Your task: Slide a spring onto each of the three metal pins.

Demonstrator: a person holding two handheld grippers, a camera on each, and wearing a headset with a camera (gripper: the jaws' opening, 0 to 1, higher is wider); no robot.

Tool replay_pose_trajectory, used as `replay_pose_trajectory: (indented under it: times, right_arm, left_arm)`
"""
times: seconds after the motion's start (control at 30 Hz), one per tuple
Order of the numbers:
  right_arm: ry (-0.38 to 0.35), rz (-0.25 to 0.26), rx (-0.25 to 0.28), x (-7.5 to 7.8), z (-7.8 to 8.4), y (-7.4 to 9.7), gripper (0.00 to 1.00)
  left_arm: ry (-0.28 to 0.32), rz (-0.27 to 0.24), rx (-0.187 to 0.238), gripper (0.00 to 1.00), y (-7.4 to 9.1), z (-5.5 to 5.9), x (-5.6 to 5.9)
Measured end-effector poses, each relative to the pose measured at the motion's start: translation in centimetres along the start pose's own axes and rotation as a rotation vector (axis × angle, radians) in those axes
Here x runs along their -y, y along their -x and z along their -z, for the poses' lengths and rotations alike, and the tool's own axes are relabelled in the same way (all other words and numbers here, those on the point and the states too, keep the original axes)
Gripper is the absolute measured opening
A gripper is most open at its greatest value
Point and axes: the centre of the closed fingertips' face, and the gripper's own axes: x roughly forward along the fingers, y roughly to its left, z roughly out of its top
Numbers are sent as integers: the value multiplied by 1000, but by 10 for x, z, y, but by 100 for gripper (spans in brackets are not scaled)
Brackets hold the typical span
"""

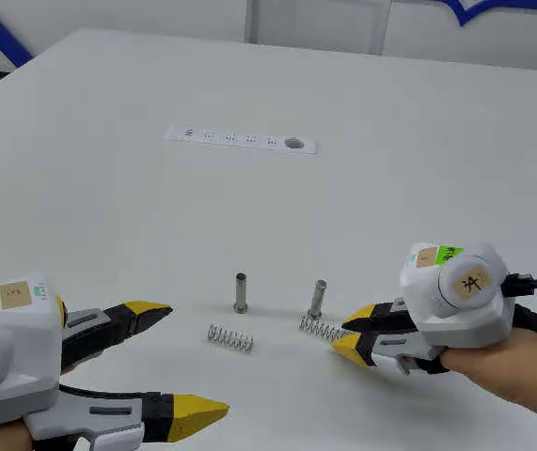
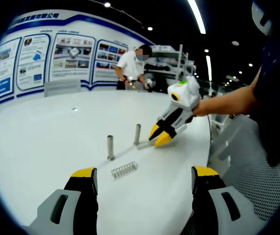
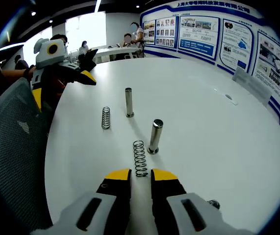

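Nearest the person, the left gripper point(image 1: 172, 359) hangs low over the table point(image 1: 418, 169) with its jaws spread wide and nothing between them. The right gripper point(image 1: 353, 331) has its jaws drawn narrow around the right end of the right spring point(image 1: 321, 326), but I cannot tell if they already press it. The left spring point(image 1: 229, 337) lies flat just before the left pin point(image 1: 241, 292), and the right pin point(image 1: 317, 299) also stands bare, so I judge that no spring is on a pin yet
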Motion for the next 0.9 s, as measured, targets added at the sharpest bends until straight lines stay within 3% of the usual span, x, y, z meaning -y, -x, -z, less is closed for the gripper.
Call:
replay_pose_trajectory:
  times: [0.9]
  right_arm:
    - [-25, -7, -20, -1, 5, -2, 12]
  left_arm:
    - [5, -6, -3, 79, 3, 1, 1]
